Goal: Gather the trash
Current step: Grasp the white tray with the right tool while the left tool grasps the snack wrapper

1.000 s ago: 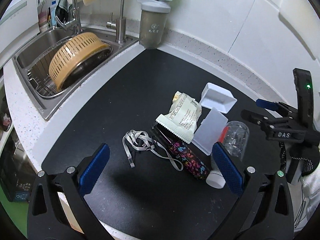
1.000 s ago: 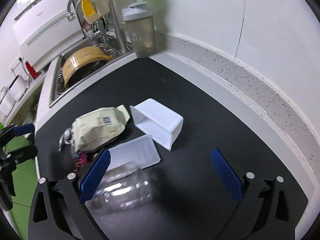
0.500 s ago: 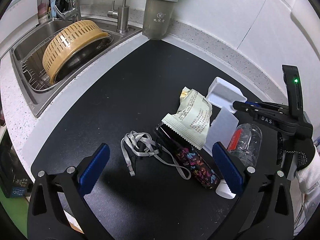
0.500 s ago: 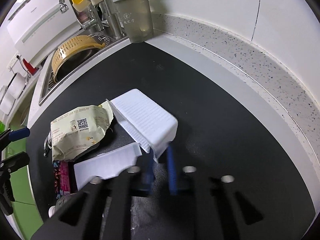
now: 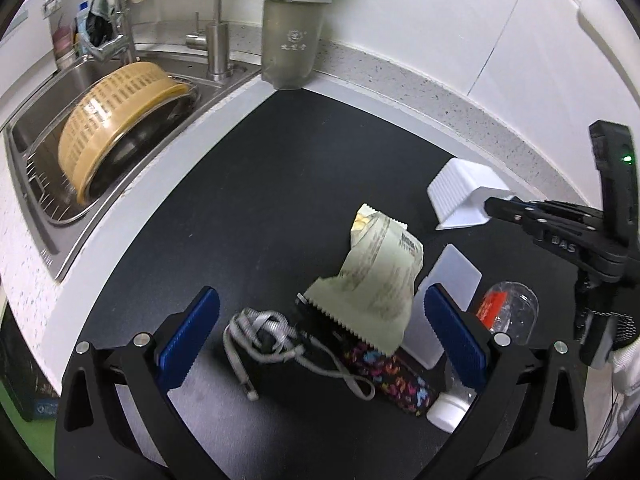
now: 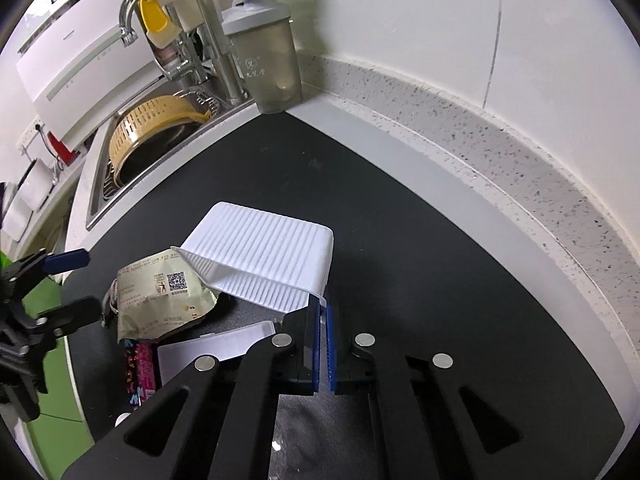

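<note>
My right gripper [image 6: 323, 308] is shut on the rim of a white ribbed plastic tray [image 6: 264, 256] and holds it tilted off the black mat; the tray also shows in the left wrist view [image 5: 460, 196]. My left gripper [image 5: 320, 332] is open above a pale green snack bag [image 5: 380, 280], a grey lanyard [image 5: 272, 332] and a colourful patterned bottle with a white cap [image 5: 392, 376]. A flat white lid [image 5: 448, 292] and a clear plastic cup [image 5: 508, 316] lie to the right of the bag.
A grey shaker bottle [image 5: 292, 28] stands at the back by the wall. The sink [image 5: 36, 128] at the left holds a yellow colander [image 5: 116, 120] beside the faucet [image 5: 216, 40]. The black mat [image 5: 280, 184] covers the counter.
My right gripper moved forward, closed on the white tray's rim and lifted it. My left gripper moved closer to the bag and lanyard and stayed open.
</note>
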`<move>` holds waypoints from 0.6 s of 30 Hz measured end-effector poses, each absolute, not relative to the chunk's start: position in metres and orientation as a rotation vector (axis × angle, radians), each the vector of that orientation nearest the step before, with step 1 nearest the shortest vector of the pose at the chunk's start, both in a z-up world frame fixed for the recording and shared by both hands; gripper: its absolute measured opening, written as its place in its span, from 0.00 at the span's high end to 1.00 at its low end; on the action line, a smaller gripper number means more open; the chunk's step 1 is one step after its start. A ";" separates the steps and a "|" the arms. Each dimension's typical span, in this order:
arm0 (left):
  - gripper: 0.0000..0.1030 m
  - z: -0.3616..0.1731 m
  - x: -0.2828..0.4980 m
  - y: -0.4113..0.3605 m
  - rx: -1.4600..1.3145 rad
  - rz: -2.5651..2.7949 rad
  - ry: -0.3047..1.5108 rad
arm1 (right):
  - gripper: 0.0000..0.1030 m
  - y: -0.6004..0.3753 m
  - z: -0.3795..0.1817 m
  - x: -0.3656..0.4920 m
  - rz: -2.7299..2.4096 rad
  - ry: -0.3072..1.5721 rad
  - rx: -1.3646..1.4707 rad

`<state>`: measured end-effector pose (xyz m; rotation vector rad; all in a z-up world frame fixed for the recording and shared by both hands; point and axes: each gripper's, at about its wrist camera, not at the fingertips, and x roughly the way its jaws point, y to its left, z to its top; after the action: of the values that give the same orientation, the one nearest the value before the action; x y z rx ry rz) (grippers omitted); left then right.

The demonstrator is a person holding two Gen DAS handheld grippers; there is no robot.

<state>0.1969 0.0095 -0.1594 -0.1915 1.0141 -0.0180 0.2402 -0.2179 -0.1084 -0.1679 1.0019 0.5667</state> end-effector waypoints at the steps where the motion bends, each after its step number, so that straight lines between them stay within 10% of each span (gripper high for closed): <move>1: 0.03 -0.161 0.201 0.008 -0.186 -0.025 1.020 | 0.98 -0.219 -0.107 0.240 0.566 1.001 -0.166; 8: 0.03 -0.178 0.224 -0.005 -0.160 -0.084 1.059 | 0.98 -0.232 -0.105 0.236 0.554 1.004 -0.147; 12: 0.40 -0.190 0.234 -0.007 -0.163 -0.111 1.106 | 0.98 -0.239 -0.106 0.235 0.543 1.008 -0.138; 18: 0.51 -0.189 0.237 -0.007 -0.181 -0.130 1.097 | 0.98 -0.245 -0.103 0.233 0.538 1.004 -0.132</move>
<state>0.2370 -0.0075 -0.1889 -0.1813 1.0966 -0.1298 0.2328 -0.2449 -0.1031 -0.1318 1.0037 0.5375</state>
